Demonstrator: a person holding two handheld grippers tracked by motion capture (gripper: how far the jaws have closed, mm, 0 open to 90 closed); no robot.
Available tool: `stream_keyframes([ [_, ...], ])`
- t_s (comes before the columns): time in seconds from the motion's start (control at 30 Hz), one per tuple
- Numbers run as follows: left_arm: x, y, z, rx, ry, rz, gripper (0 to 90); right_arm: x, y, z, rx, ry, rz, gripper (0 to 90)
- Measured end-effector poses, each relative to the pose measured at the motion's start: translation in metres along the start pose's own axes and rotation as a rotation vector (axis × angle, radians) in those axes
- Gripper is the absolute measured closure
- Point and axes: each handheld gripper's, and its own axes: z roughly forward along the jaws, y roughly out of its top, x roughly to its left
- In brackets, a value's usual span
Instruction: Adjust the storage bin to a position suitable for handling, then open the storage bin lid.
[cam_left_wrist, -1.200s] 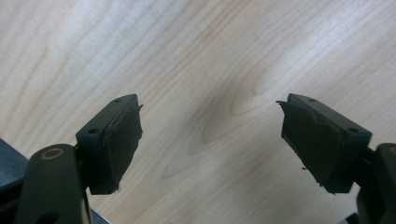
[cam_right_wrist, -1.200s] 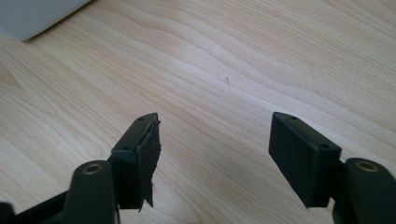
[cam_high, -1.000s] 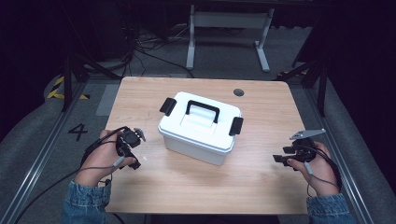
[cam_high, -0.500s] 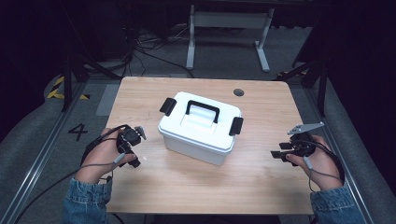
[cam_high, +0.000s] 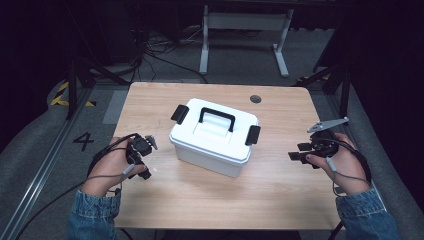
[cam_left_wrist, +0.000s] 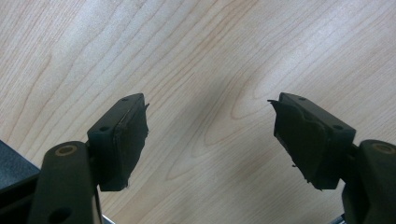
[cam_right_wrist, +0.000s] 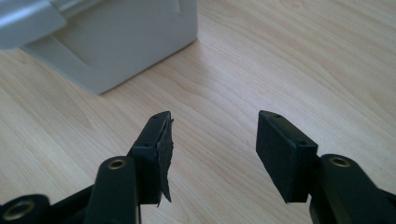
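White box (cam_high: 214, 137) sat mid-tabletop (cam_high: 280, 190), lid on, black handle and both latches plain from the high view. Cut down to one grey corner (cam_right_wrist: 112, 42) in the right tool's (cam_right_wrist: 212, 140) view. Left tool (cam_left_wrist: 210, 135) over bare wood, box unseen there. Both tools released, jaws apart, gripping nothing.

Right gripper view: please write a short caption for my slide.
Open right gripper above the wooden table, facing a corner of the white box.

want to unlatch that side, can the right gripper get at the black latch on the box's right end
Probably yes: the right gripper is open, and only bare table lies between it and the latch on the white box.
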Motion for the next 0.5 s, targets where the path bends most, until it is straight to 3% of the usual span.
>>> stream_keyframes([
  [0.5, 0.000, 0.003, -0.001, 0.006, 0.005, 0.012, 26.4, 0.021, 0.040, -0.018, -0.051, 0.037, -0.045, 47.7],
])
